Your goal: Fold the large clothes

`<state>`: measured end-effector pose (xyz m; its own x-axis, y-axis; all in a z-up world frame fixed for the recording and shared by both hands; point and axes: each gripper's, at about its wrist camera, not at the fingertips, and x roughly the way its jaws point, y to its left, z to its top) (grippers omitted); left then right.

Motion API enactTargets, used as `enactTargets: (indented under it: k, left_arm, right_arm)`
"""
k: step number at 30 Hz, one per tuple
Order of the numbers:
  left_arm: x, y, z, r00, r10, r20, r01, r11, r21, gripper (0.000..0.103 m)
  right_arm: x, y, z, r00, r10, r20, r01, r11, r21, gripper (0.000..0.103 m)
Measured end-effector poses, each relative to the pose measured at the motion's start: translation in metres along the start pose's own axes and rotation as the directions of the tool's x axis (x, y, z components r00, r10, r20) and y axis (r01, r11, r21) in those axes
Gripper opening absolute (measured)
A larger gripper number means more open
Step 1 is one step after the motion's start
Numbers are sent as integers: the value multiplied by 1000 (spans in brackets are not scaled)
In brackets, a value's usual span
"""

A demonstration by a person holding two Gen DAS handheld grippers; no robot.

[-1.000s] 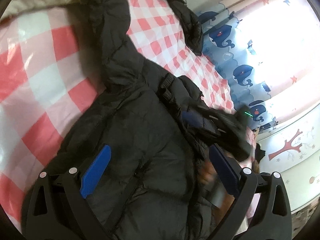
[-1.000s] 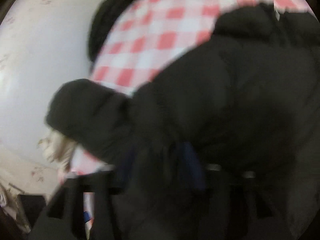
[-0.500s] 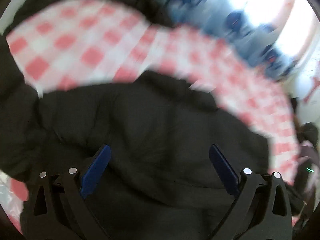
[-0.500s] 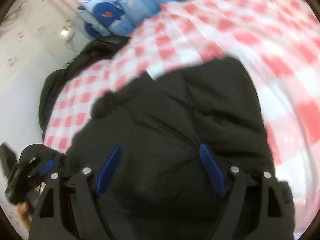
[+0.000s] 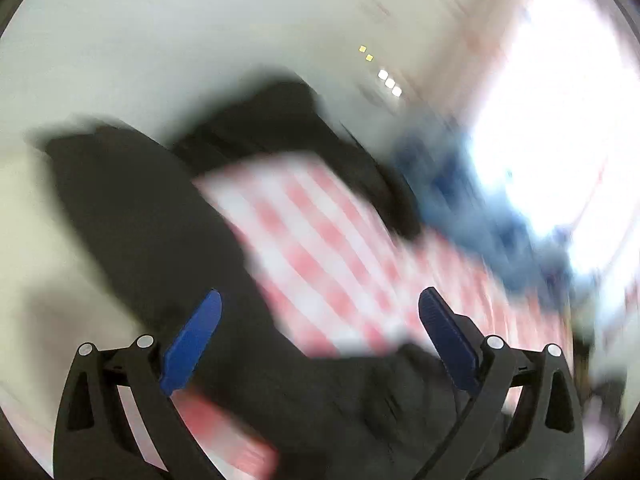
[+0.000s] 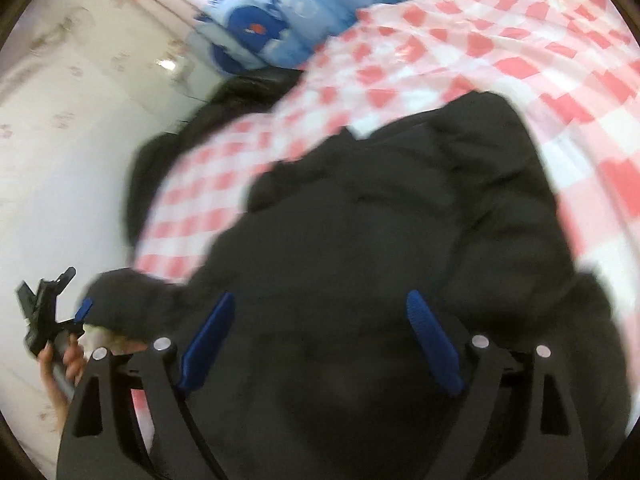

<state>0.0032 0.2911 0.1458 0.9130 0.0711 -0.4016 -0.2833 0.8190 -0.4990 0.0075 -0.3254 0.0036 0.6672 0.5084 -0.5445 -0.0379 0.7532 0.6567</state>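
So the black puffer jacket (image 6: 384,248) is lying bunched up on the red-and-white checked bedspread (image 6: 500,52), filling most of the right wrist view, with a whale-print curtain (image 6: 280,28) and a pale wall (image 6: 60,140) behind it. The right gripper (image 6: 320,332) tilts down over the jacket, its jaws just been opening and now spread wide with nothing pinched. The left gripper (image 5: 320,336) is released too, blue pads apart over jacket and bedspread, and in the right view a hand (image 6: 60,364) holds it at the far left beside the jacket's edge, all pretty blurry.
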Motion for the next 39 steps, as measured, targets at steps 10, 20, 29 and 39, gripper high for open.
enactTargets:
  k: [10, 20, 29, 39]
  left_arm:
    - [14, 155, 93, 995, 98, -26, -101, 943, -316, 95]
    - [45, 145, 103, 956, 286, -64, -292, 918, -269, 78]
    - [51, 114, 111, 976, 196, -96, -212, 954, -211, 5]
    - [5, -67, 119, 971, -237, -15, 235, 970, -64, 4]
  right_arm:
    - [42, 32, -47, 997, 22, -74, -29, 995, -99, 87]
    - [50, 23, -47, 996, 21, -85, -29, 996, -84, 87]
    - [39, 25, -43, 996, 64, -62, -67, 996, -50, 87]
    - [20, 24, -33, 991, 134, -16, -133, 991, 17, 87]
